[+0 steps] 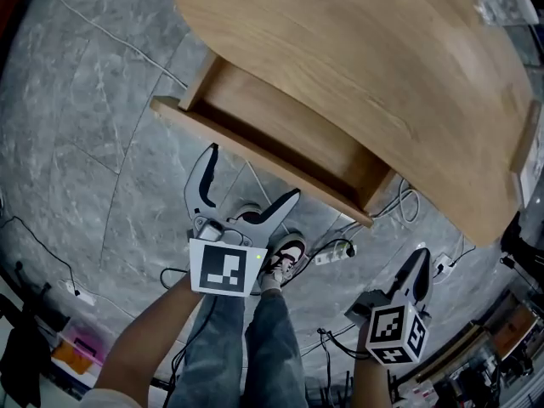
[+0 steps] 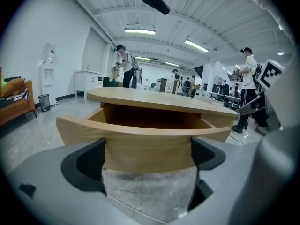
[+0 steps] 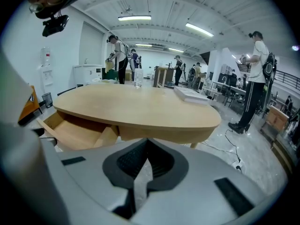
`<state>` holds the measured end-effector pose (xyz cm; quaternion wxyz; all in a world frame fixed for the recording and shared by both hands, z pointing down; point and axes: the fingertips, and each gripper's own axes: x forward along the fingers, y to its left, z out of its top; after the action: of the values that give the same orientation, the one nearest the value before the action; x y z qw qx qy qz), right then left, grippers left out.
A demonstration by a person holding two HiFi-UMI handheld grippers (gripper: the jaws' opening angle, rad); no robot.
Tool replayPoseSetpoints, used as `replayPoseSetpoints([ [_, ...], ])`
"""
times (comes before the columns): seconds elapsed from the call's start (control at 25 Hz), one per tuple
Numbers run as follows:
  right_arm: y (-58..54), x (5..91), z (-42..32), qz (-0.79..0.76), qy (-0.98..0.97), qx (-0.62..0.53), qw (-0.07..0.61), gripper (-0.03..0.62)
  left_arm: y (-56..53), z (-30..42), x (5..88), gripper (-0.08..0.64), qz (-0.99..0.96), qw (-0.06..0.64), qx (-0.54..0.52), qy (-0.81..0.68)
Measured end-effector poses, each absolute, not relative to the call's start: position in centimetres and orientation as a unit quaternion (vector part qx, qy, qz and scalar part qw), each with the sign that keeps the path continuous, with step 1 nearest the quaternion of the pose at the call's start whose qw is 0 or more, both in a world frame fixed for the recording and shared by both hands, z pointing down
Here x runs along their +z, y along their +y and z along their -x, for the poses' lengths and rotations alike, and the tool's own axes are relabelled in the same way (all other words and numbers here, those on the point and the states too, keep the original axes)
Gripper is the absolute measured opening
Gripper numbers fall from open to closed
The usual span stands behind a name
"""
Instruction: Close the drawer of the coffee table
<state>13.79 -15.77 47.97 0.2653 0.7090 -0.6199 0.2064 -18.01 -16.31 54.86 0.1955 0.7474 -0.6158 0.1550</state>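
Note:
The wooden coffee table [image 1: 365,66] has its drawer [image 1: 280,134] pulled out toward me, and the inside looks empty. My left gripper [image 1: 252,174] is open just in front of the curved drawer front [image 1: 255,161], with nothing between its fingers. In the left gripper view the drawer front [image 2: 145,144] fills the gap between the spread fingers [image 2: 84,165]; I cannot tell whether they touch it. My right gripper [image 1: 419,266] hangs shut and empty to the right, below the table's edge. In its own view the right gripper [image 3: 147,168] faces the table top [image 3: 140,107], with the open drawer [image 3: 75,130] at the left.
Cables and a power strip [image 1: 333,253] lie on the grey stone floor by my shoes [image 1: 285,257]. A bottle [image 3: 137,78] and a flat white stack [image 3: 192,95] sit on the table. Several people stand in the background. An orange sofa [image 2: 14,102] is at the far left.

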Motion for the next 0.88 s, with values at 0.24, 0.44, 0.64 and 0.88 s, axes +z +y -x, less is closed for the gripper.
replayPoseSetpoints([
  [0.24,-15.8,48.1,-14.8,-0.720,-0.607,0.216,0.258,0.000,-18.3,18.0,54.9,0.575,-0.742,0.201,0.141,-0.624],
  [0.44,-15.7,48.3,-15.6,-0.726,-0.598,0.222,0.256,0.000,-19.8,17.8,54.8,0.575,-0.741,0.203,0.135,-0.626],
  [0.64,-16.1,48.5,-16.4,-0.730,-0.593,0.225,0.254,0.000,-21.4,17.5,54.9,0.575,-0.740,0.201,0.130,-0.629],
  [0.88,-16.6,48.4,-17.1,-0.735,-0.589,0.226,0.251,0.000,-22.7,17.5,54.9,0.575,-0.739,0.203,0.128,-0.630],
])
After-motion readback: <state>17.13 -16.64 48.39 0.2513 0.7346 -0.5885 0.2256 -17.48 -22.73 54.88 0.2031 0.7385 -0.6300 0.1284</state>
